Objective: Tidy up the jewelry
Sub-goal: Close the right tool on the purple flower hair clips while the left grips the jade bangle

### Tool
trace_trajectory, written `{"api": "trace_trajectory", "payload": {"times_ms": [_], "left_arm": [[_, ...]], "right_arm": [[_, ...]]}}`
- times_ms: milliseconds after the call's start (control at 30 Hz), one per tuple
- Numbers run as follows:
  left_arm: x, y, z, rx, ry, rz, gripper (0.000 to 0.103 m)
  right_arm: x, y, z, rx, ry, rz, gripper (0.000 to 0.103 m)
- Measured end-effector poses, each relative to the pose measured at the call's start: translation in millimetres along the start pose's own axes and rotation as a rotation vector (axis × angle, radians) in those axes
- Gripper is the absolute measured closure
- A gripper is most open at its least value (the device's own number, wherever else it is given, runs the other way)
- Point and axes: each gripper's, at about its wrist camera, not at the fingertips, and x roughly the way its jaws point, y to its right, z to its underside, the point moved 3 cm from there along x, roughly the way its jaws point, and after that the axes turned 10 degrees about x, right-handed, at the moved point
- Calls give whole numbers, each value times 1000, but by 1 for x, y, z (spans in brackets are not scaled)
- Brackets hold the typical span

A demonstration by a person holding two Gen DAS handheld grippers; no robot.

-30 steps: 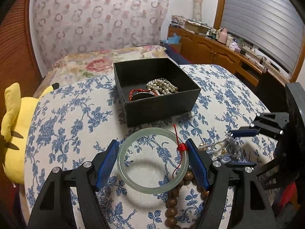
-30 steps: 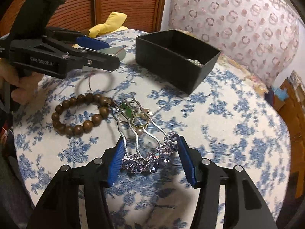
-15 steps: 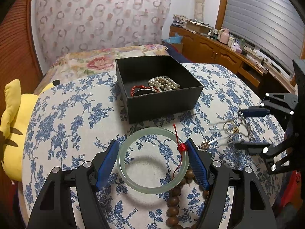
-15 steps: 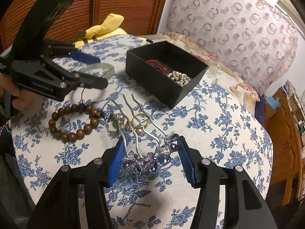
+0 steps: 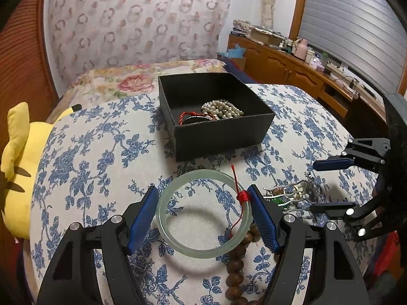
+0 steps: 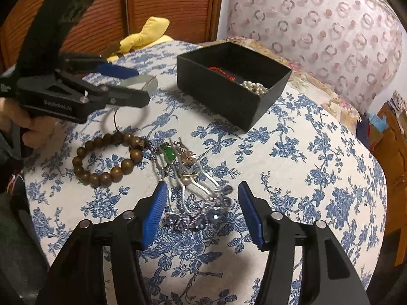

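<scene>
Right tongs [image 6: 201,211] now opening; purple hairpin [image 6: 195,217] dropped back onto counter [image 6: 305,178], pads clear, so pick failed. Left tongs [image 5: 203,211] wide, pinching jade bangle [image 5: 203,211] aloft. Beyond, black box [image 5: 216,117] holds pearls [image 5: 221,109].

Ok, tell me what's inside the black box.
The black box holds a heap of pearl beads and a red cord around something dark. The near wall hides the floor in front, so anything lying there cannot be seen.
</scene>
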Motion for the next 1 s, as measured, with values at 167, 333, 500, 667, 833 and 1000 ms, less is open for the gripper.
{"api": "trace_trajectory", "payload": {"times_ms": [167, 333, 500, 667, 833, 1000], "left_arm": [[1, 2, 2, 5, -3, 3, 34], [3, 3, 2, 3, -4, 6, 34], [3, 5, 2, 5, -3, 6, 34], [3, 5, 2, 1, -4, 6, 34], [2, 4, 2, 4, -4, 7, 34], [1, 3, 3, 2, -2, 6, 34]], "right_arm": [[-6, 20, 4, 127, 33, -10, 51], [1, 33, 8, 264, 42, -34, 60], [3, 37, 11, 370, 40, -33, 60], [2, 35, 11, 407, 30, -20, 60], [6, 30, 12, 408, 1, -17, 60], [6, 29, 12, 342, -26, 16, 68]]}}
